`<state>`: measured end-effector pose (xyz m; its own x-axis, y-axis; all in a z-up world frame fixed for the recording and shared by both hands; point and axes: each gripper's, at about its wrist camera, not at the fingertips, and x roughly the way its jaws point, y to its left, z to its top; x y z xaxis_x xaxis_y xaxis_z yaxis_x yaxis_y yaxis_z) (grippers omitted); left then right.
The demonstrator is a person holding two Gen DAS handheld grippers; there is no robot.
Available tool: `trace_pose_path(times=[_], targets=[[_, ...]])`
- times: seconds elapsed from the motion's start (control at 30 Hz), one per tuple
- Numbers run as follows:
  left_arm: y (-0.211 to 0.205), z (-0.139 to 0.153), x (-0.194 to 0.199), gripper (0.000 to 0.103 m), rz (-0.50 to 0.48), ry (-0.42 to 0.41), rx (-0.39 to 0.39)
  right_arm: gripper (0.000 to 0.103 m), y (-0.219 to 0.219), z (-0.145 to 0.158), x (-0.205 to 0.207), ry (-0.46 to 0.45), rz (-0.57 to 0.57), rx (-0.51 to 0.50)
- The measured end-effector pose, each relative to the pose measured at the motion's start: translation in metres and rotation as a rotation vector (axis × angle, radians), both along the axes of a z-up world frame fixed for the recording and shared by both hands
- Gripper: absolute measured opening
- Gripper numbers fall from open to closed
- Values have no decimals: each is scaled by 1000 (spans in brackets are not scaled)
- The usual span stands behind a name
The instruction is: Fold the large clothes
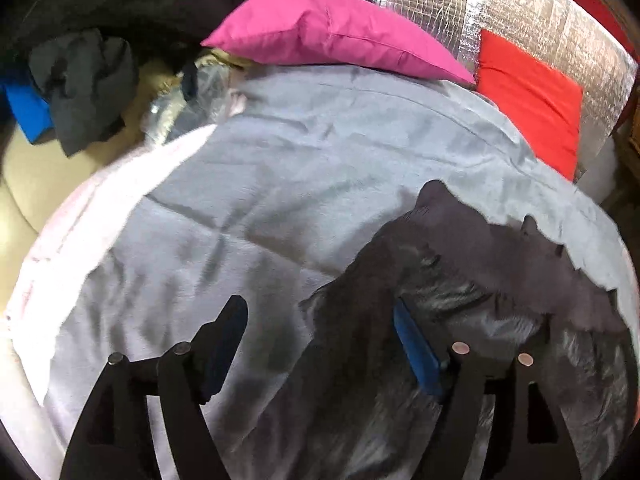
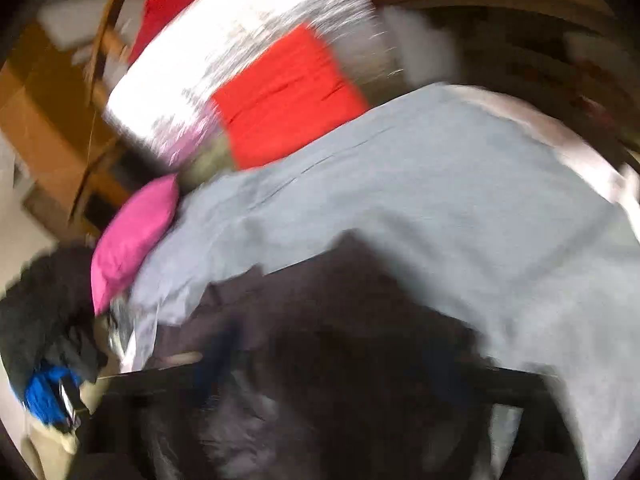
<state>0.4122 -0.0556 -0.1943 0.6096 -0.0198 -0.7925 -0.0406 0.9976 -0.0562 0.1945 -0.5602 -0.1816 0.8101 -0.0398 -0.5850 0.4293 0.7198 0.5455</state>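
Left wrist view is showing the left hand-held gripper [image 1: 316, 344] standing spread wide, its blue-padded fingers [image 1: 416, 354] gripping nothing, with the dark garment [image 1: 460, 280] lying crumpled between and past them on the grey sheet [image 1: 280, 168] covering the bed. Farther back, a pink pillow [image 1: 332, 32] is resting on the sheet's far edge, a red cushion [image 1: 532, 100] is sitting beside it against silver foil padding [image 1: 520, 12], and a heap of dark clothes [image 1: 84, 84] is piling up at the far left. Right wrist view is blurring heavily: the dark garment [image 2: 340, 320] is filling the foreground, and I cannot tell how the right hand-held gripper is set.
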Motion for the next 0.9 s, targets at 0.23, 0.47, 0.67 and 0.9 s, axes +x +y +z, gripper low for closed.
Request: trace_pose_path(times=[0.23,0.47,0.67,0.9], targets=[[10,-24,-17,78,-12,58,55,97,-11,-50,-19,95,48,115],[10,-39,-3,85,-25,73,103,53,11,-64,0,202,43,28],[10,-33,-11,85,-56,77,125,44,-2,-72,3,218,-3,59],[18,5,-62,85,-100,-68,182,70,15,-30,-34,76,-24,-8]])
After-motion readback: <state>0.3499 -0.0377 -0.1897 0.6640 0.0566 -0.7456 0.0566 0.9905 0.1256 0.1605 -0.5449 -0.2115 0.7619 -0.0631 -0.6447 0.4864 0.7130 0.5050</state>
